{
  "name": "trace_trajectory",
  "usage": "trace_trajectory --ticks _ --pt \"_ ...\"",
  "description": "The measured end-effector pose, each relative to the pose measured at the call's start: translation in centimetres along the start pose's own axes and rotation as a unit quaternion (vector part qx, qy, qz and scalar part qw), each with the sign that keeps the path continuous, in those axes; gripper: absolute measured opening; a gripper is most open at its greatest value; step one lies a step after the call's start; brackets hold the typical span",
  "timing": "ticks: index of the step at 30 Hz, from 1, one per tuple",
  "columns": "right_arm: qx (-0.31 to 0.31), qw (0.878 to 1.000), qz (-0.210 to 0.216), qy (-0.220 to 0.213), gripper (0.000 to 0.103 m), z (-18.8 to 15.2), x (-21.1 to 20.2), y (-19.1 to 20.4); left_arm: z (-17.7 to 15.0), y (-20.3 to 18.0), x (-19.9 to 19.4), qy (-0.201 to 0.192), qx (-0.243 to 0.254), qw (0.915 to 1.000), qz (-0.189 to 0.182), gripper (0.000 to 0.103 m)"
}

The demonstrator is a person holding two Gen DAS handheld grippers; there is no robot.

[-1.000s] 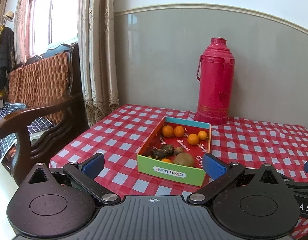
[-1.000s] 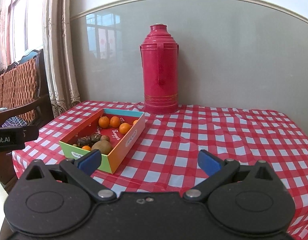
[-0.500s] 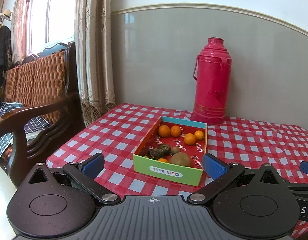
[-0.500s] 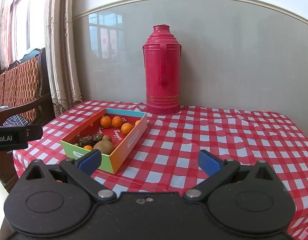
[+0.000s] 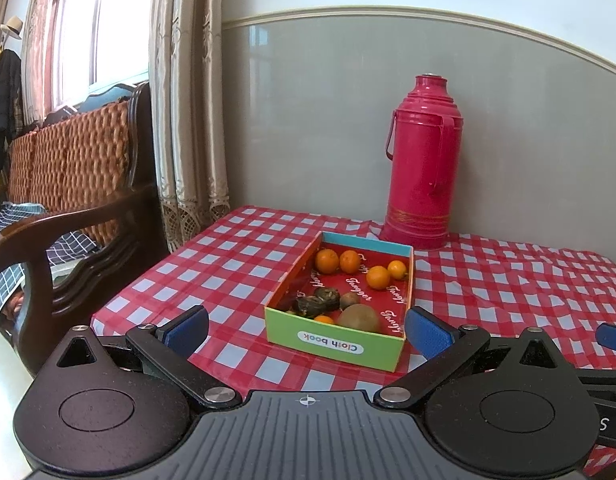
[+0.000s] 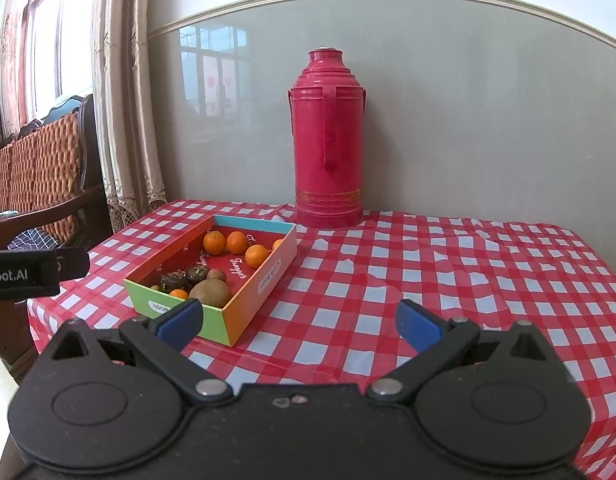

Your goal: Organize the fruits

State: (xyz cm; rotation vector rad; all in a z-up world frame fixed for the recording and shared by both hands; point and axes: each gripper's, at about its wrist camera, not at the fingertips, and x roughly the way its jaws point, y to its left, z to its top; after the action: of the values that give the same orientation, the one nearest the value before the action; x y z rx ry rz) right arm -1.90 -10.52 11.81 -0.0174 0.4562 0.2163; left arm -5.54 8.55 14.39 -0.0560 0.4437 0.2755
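The left gripper [image 5: 306, 326] hangs wide open with nothing between its blue pads, and the box of fruit [image 5: 339, 344] sits at its twelve o'clock, just past the fingertips. The box is a shallow cardboard tray with a green near wall and a red floor, and its long axis runs away from this gripper toward one o'clock. At the near end lie a large kiwi [image 5: 359, 317], a smaller brown fruit and two dark wrinkled fruits [image 5: 318, 301]; at the far end lie four oranges [image 5: 377, 277].

The right gripper [image 6: 298, 324] is also spread open and empty. From it the box [image 6: 244, 312] lies at eleven o'clock, off to the side, and the long axis slants toward one o'clock. The left gripper looks the better placed for a straight reach into the near end, where the kiwi is the closest fruit; the right one would have to swing across first.

The surface is a table under a red and white checked cloth [image 6: 447, 280], a little wrinkled, with bare room at two o'clock of the box. A tall red thermos flask [image 6: 327, 140] stands upright at the back against the grey wall panel. At nine o'clock are a wooden chair with a woven cushion [image 5: 68, 152], curtains and a bright window.
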Motion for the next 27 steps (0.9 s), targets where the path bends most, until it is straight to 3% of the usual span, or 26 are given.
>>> trace_trajectory --ticks 23,27 --pt "-0.008 1.0 0.005 -0.005 0.097 0.39 0.22 0.36 0.46 -0.33 0.27 -0.004 0.004 1.0 -0.005 0.103" --pt "-0.011 1.0 0.008 -0.01 0.097 0.58 0.36 0.55 0.64 -0.47 0.46 -0.011 0.012 0.9996 -0.024 0.103"
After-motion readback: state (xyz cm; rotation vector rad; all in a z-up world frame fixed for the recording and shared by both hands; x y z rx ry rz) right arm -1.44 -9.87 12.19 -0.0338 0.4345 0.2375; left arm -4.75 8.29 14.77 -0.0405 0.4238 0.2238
